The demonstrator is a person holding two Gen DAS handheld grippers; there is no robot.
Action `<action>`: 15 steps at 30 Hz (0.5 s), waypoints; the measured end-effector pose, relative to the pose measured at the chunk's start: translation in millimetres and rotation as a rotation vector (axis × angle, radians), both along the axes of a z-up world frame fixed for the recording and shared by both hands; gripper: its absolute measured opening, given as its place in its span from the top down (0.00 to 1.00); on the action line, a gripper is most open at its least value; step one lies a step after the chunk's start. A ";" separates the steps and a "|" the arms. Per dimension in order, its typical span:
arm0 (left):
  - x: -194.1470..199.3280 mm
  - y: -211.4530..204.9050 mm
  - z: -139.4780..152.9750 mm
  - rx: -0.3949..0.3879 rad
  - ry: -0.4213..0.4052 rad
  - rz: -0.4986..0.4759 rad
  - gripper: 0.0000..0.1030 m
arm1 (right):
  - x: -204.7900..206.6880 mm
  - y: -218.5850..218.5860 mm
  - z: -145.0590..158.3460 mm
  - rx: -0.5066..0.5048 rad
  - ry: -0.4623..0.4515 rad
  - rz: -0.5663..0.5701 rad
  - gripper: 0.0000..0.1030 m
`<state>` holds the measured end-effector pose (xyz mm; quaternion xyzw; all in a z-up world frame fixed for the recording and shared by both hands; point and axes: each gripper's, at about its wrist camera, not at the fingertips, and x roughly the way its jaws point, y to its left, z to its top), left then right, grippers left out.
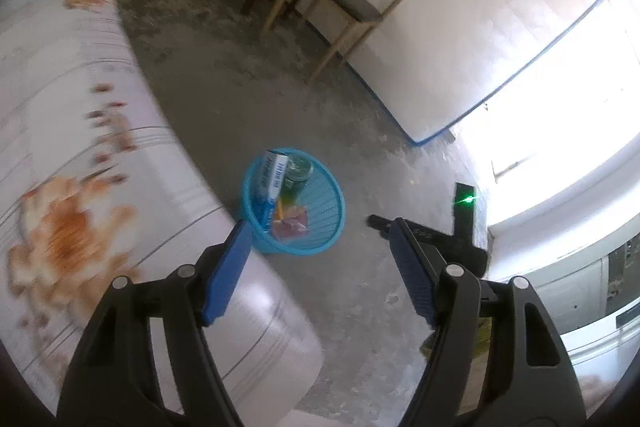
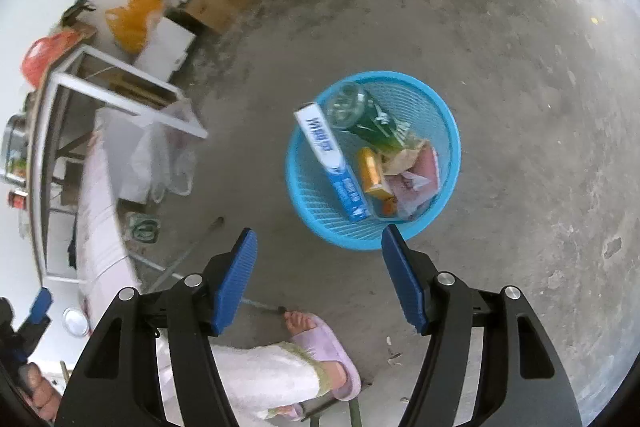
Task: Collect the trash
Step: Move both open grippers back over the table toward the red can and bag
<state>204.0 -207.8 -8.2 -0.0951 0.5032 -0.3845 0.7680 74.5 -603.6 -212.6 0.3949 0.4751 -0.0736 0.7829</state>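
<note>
Right wrist view: the round blue plastic mesh basket (image 2: 374,163) stands on the grey concrete floor (image 2: 520,107) at about one o'clock from the right gripper (image 2: 318,241), whose jaws stand wide apart with nothing between them. In the basket lie a long blue-and-white carton (image 2: 332,163), a green glass bottle (image 2: 360,113), a small yellow box (image 2: 374,171) and crumpled pink wrappers (image 2: 416,179). In the left wrist view the left gripper (image 1: 316,229) is likewise spread and empty, the basket (image 1: 320,203) at twelve o'clock beside the floral-covered surface (image 1: 80,147). I judge a drop is finished; next, find remaining litter, which neither view clearly shows.
</note>
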 end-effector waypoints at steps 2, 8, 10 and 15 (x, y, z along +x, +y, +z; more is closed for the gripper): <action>-10.0 20.6 5.5 0.000 -0.023 0.022 0.32 | -2.3 8.6 14.6 -0.007 -0.023 0.021 0.34; -46.0 91.1 18.6 0.028 -0.122 0.130 0.30 | 12.3 59.5 70.4 -0.036 -0.106 0.163 0.31; -60.2 119.9 20.9 0.057 -0.169 0.199 0.30 | 22.5 80.8 89.8 -0.048 -0.143 0.218 0.29; -95.1 195.7 17.2 0.107 -0.220 0.376 0.30 | 49.7 152.3 133.9 -0.071 -0.246 0.394 0.25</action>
